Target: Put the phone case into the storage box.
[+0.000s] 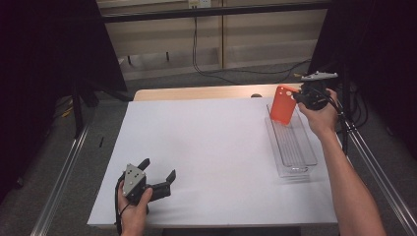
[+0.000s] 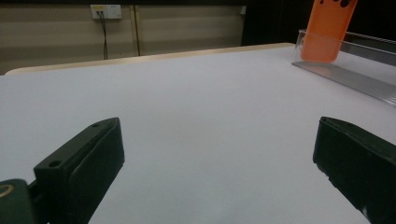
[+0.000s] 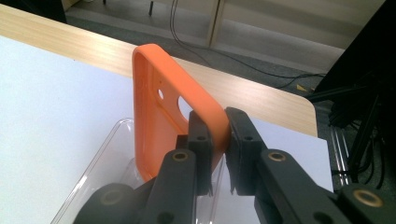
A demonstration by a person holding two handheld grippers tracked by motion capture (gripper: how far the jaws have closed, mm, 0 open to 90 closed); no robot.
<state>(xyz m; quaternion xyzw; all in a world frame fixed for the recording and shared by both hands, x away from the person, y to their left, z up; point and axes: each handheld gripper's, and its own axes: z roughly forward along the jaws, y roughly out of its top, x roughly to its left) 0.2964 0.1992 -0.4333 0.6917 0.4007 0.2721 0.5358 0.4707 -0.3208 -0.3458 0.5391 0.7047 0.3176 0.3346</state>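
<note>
Orange phone case (image 3: pixel 159 121) pinched upright in right claw (image 3: pixel 219 135), apparently above clear tray (image 1: pixel 290 142).

Orange phone case (image 2: pixel 327 32): top end cut off by the upper edge of the left gripper view; dark marks there too blurred to identify. In the right gripper view its lower end sits behind the right gripper (image 3: pixel 218 135) — contact with the clear tray (image 3: pixel 100 158) cannot be determined. Tray's far end runs off the right edge in the left gripper view. Left gripper (image 1: pixel 158 178): the hand (image 1: pixel 134 209) covers its rear body in the high view. Small dark object (image 1: pixel 256 95) at the table's far edge — too small to identify.
</note>
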